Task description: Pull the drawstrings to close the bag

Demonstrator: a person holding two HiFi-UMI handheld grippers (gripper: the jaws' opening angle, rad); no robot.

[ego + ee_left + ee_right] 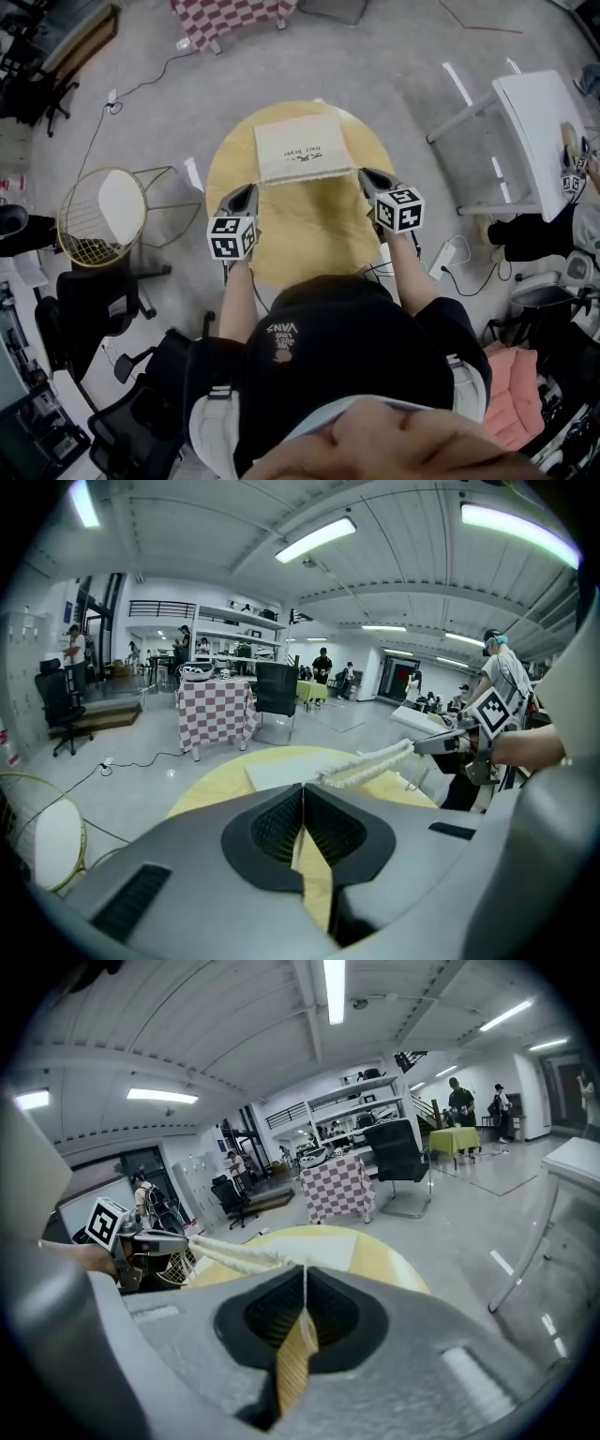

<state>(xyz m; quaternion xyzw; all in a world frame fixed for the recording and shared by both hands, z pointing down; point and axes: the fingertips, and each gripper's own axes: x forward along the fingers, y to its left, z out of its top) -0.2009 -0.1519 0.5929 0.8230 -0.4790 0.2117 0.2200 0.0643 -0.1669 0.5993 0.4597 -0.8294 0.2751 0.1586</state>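
Bag (302,150) between left tool (251,188), right tool (364,173), drawstrings (305,1279) pinched

Cream bag (302,150) & drawstring (304,1283), yellow tbl (309,239), red/white check cloth (234,19).

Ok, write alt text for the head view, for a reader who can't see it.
Seen from above, a person holds a left gripper and a right gripper, jaws closed on the two near corners of a white drawstring bag lying flat on a round yellow table. A wire basket stands on the floor to the left.
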